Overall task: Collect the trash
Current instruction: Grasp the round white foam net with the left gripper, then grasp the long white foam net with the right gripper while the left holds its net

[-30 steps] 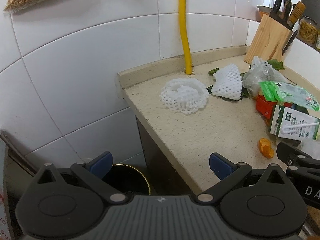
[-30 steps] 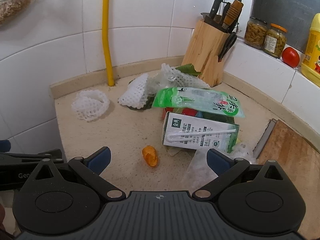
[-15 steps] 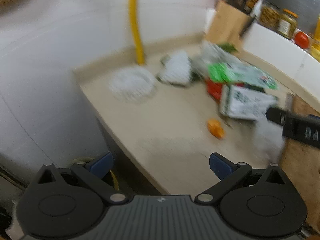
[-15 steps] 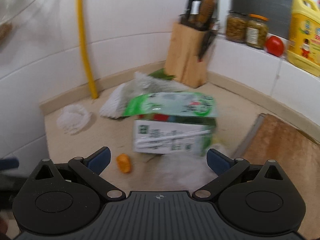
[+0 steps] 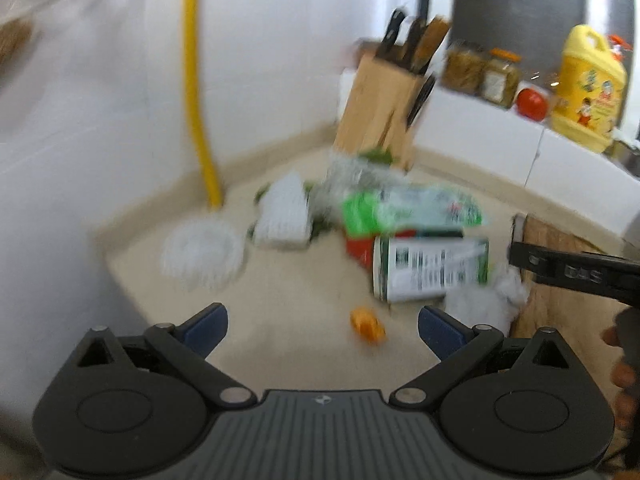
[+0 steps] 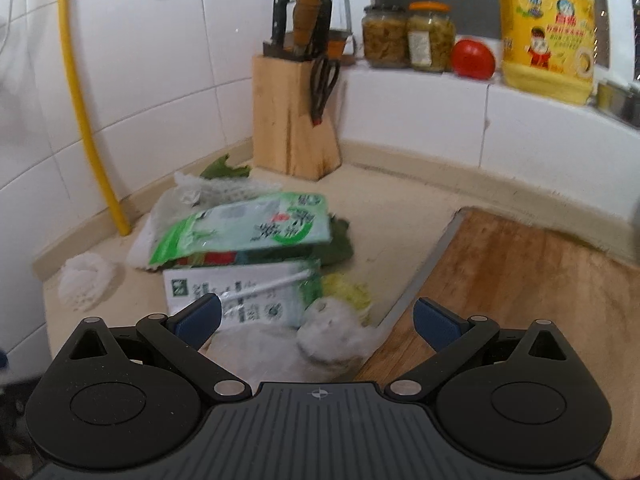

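Trash heaped on the beige speckled countertop (image 6: 404, 216): white-and-green rectangular milk carton (image 6: 244, 294) lying flat, glossy green plastic packet (image 6: 244, 232) on top at 12 o'clock, white foam fruit net (image 6: 82, 282) at 9 o'clock, crumpled clear plastic bag (image 6: 320, 332) at 5 o'clock. Small orange peel scrap (image 5: 366, 324) apart, near the carton. Right gripper (image 6: 316, 318) spread wide above the bag, gripping nothing. Left gripper (image 5: 322, 326) likewise wide, empty, over bare counter. Wooden knife block (image 6: 294, 120) at the back corner.

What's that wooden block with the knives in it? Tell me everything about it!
The knife block is pale wood, standing upright in the counter's back corner by the white tiled wall. Dark and brown knife handles stick out of its top, and black scissors hang in a side slot. A green leaf lies near its base. Neither claw touches it.
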